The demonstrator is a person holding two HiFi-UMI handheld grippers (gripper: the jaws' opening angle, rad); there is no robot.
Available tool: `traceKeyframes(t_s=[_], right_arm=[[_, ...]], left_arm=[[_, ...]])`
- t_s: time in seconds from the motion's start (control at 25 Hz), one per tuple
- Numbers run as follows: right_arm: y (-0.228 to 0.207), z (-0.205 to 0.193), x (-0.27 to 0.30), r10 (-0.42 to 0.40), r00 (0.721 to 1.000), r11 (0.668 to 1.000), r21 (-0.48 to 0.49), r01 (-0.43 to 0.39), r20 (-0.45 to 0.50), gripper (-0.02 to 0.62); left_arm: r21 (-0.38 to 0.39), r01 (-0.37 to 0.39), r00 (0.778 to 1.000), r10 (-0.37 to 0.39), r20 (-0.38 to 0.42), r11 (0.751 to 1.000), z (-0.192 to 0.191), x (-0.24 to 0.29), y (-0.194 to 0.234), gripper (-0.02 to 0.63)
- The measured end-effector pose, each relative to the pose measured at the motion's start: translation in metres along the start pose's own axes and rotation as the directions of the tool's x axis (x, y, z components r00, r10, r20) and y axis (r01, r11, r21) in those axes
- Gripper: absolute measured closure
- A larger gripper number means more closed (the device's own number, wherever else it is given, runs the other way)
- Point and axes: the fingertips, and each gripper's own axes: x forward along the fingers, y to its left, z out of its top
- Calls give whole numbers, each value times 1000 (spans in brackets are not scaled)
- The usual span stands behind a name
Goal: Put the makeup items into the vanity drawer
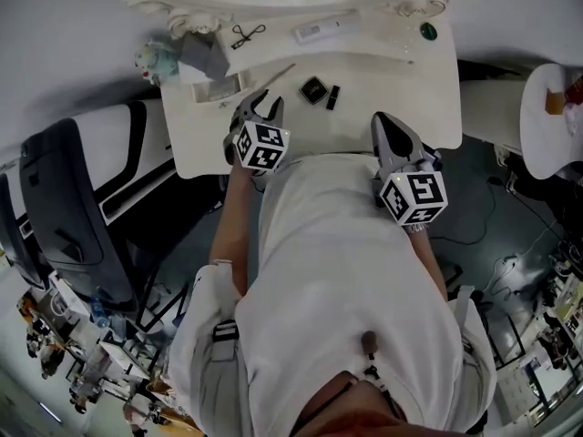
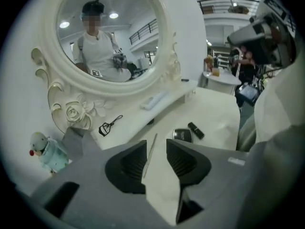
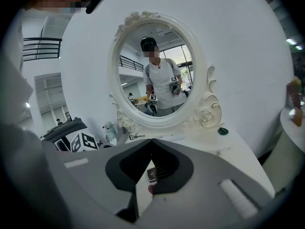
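Both grippers hover at the front edge of the vanity top (image 1: 401, 80), neither holding anything.
The left gripper (image 2: 156, 144) has its jaws slightly apart, with a thin stick (image 2: 151, 151) lying on the top in line with the gap, ungripped. The right gripper (image 3: 151, 143) has its jaw tips together and empty. A compact (image 1: 313, 89) and black tube (image 1: 332, 96) lie side by side mid-top, and an eyelash curler (image 1: 246, 35) lies near the mirror.

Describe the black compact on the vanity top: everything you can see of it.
The compact is a small, squarish black case with rounded corners and a glossy lid edged paler. It looks closed and lies flat on the white vanity top. A black tube lies close beside it, apart. Nothing else touches it.
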Motion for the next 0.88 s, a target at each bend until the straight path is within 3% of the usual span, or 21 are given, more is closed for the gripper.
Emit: traceKeyframes(t_s=[0.12,0.28,0.64,0.88], right_arm=[[-8,-3,-3,-20,1000,1000,22,20,-3,589],[-12,-8,-7,-35,999,999,31,35,-16,589],[-22,-18,-13,-72,997,996,57,74,-40,589],[-33,-21,-18,-100,994,992,77,103,-46,589]], left_arm=[[77,-31,993,40,-112,997,-24,27,13,456],[96,-51,977,70,-203,994,-39,59,19,454],[199,104,931,-25,-365,974,-44,114,5,431],[116,128,904,-67,-422,985,-46,127,6,430]])
